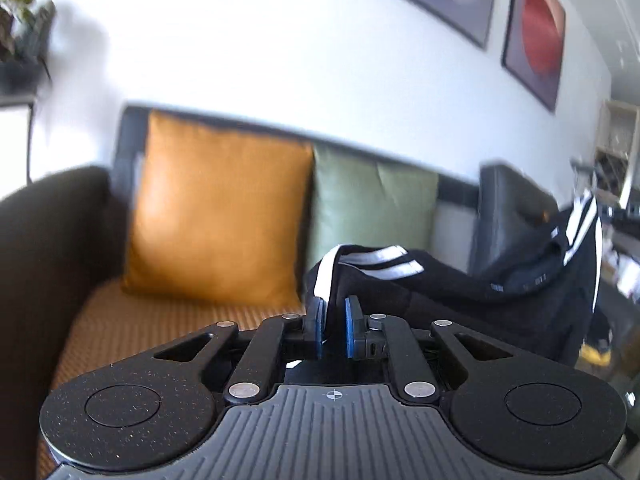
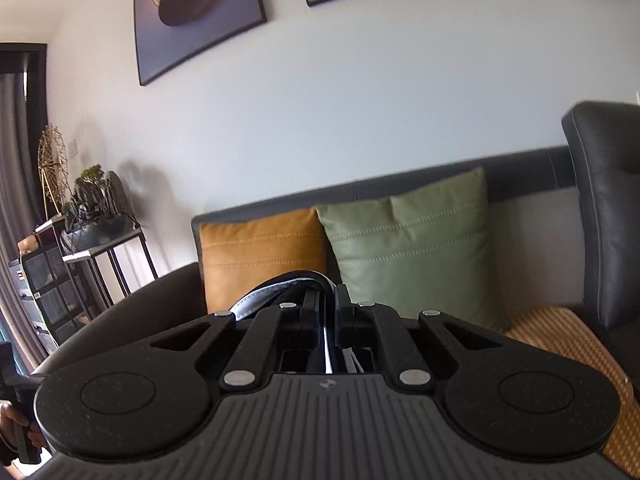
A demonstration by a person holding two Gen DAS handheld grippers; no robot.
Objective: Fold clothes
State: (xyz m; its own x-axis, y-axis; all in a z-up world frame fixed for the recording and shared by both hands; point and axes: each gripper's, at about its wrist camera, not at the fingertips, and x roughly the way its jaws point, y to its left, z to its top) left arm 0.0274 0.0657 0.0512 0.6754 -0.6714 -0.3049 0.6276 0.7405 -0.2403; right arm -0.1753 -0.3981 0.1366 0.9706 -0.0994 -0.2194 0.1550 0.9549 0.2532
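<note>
A black garment with white stripes (image 1: 460, 284) hangs in the air in front of a sofa, stretched from the middle of the left wrist view to the right. My left gripper (image 1: 334, 316) is shut on its striped edge between blue pads (image 1: 352, 320). In the right wrist view my right gripper (image 2: 328, 304) is shut on another part of the same garment (image 2: 276, 292), a black fold with a white strip bunched between the fingers. The other gripper's far end is hidden behind the cloth in the left wrist view.
A dark sofa (image 1: 52, 248) with a woven orange seat cover (image 2: 568, 344) holds an orange cushion (image 1: 216, 216) and a green cushion (image 2: 416, 248). A side table with a plant (image 2: 100, 220) stands to the left. Framed pictures (image 1: 536, 32) hang on the wall.
</note>
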